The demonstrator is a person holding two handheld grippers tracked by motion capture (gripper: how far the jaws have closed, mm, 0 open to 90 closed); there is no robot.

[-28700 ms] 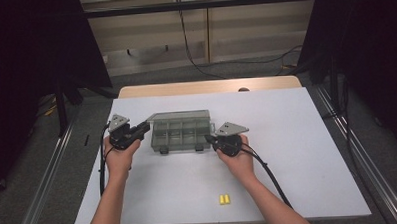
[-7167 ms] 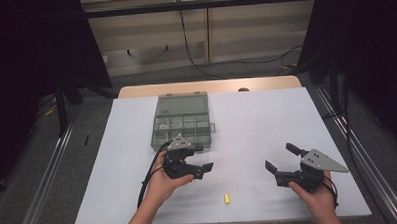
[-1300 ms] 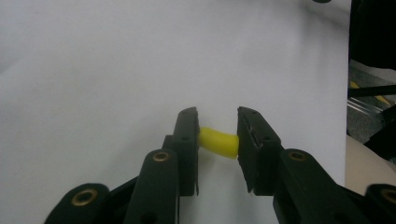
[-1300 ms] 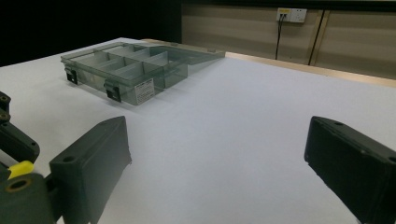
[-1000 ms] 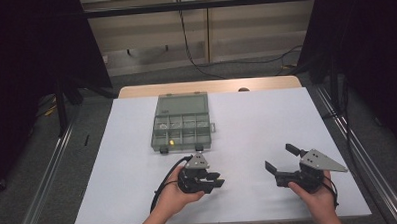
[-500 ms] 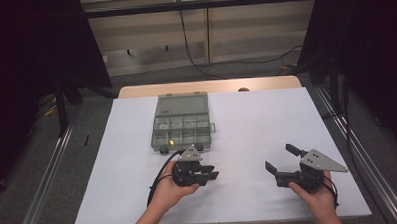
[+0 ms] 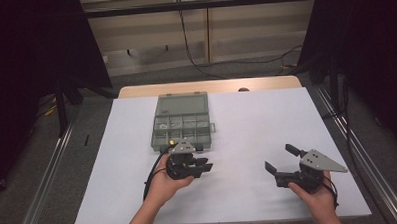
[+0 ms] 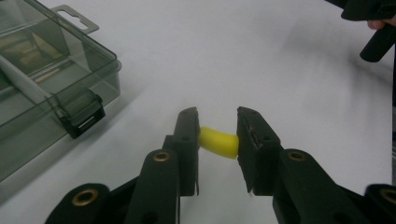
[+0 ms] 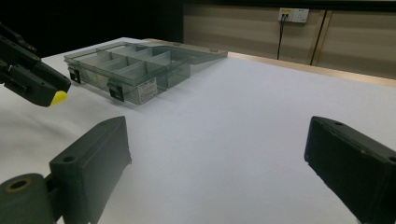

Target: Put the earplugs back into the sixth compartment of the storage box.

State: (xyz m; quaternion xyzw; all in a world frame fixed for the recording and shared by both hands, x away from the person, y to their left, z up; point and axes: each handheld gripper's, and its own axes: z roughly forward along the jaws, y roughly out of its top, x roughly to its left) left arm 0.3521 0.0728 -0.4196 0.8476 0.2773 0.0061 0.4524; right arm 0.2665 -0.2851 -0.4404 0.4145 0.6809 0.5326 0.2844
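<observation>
In my left gripper view the organiser box [image 8: 42,74] runs off the left and top edges, so its far compartments are out of sight, and my jaws cover both ends of the yellow piece [image 8: 218,142]. From the high view that piece is too small to make out inside my left gripper [image 7: 204,167], and the box's contents are tiny pale specks I cannot identify. In my right gripper view my right-hand jaw is cut by the frame's edge

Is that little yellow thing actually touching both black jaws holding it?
Touching. The left gripper view shows the yellow piece pinched in the left gripper, each end pressed against a jaw.
</observation>
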